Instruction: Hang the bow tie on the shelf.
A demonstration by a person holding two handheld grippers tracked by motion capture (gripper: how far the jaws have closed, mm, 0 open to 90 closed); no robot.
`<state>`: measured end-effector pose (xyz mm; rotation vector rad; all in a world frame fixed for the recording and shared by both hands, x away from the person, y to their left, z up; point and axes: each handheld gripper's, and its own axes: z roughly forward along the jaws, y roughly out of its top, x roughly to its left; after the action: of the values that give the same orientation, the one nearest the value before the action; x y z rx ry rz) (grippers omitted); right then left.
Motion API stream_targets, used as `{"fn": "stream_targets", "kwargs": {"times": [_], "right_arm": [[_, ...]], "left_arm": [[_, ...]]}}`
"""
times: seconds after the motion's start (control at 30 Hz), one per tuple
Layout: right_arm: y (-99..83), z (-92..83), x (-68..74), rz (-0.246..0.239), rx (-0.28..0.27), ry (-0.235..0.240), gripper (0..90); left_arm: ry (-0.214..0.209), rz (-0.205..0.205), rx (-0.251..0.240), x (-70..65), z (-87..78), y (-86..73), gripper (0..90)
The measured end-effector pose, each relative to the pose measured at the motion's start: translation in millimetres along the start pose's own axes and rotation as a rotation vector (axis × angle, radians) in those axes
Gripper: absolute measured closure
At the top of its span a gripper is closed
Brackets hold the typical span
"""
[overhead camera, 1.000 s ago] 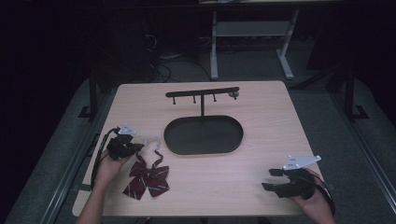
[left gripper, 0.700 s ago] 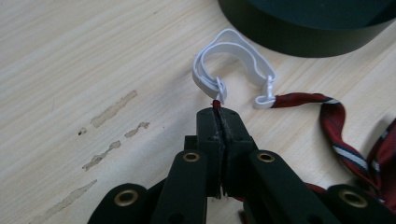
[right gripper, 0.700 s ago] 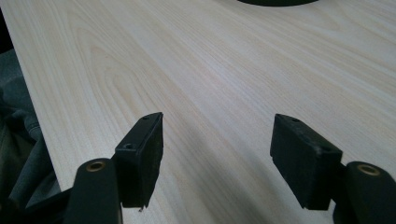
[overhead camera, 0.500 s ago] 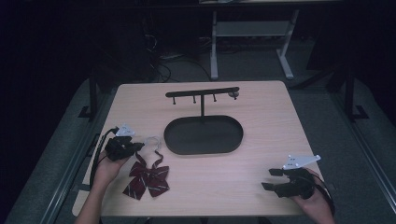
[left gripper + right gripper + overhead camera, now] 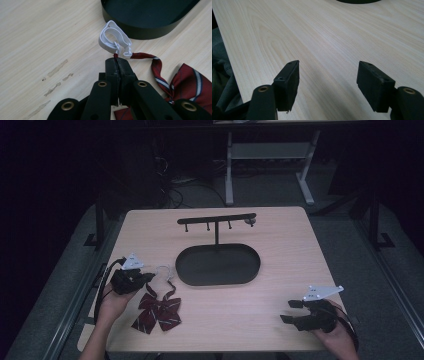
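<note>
Left gripper (image 5: 117, 61): jaws pinched tight on the bow tie's (image 5: 159, 312) red strap, just behind its white elastic loop (image 5: 113, 38).
Bow tie: on the table (image 5: 280, 240), near the black oval tray (image 5: 218, 265), off the tray's left front side.
Right gripper (image 5: 328, 82): jaws wide apart, holding nothing, well right of the tray and nearer the table's front edge.

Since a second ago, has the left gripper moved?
Yes. In the high view the left gripper, shut on the bow tie's strap, has shifted slightly toward the black oval tray, drawing the white elastic loop along.
</note>
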<state>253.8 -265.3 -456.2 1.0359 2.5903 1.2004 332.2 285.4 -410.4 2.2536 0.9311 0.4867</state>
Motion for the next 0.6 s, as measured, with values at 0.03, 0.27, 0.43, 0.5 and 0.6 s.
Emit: {"fn": "stream_targets", "kwargs": {"times": [0.03, 0.27, 0.43, 0.5, 0.6], "right_arm": [[0.2, -0.1, 0.4, 0.004, 0.001, 0.000, 34.2], [0.2, -0.3, 0.4, 0.005, 0.001, -0.002, 34.1], [0.4, -0.8, 0.7, 0.007, -0.002, -0.003, 34.2], [0.3, -0.7, 0.5, 0.006, -0.002, -0.003, 34.1], [0.4, -0.6, 0.4, 0.005, -0.002, -0.003, 34.2]], "left_arm": [[0.000, 0.004, -0.004, -0.6, -1.6, 0.7, 88.3], [0.005, 0.031, -0.022, -4.9, -9.7, 5.1, 88.3], [0.004, 0.042, -0.035, -7.9, -12.7, 7.2, 88.3], [0.004, 0.046, -0.036, -8.3, -13.5, 7.9, 88.3], [0.000, 0.050, -0.048, -9.7, -15.9, 10.0, 88.3]]}}
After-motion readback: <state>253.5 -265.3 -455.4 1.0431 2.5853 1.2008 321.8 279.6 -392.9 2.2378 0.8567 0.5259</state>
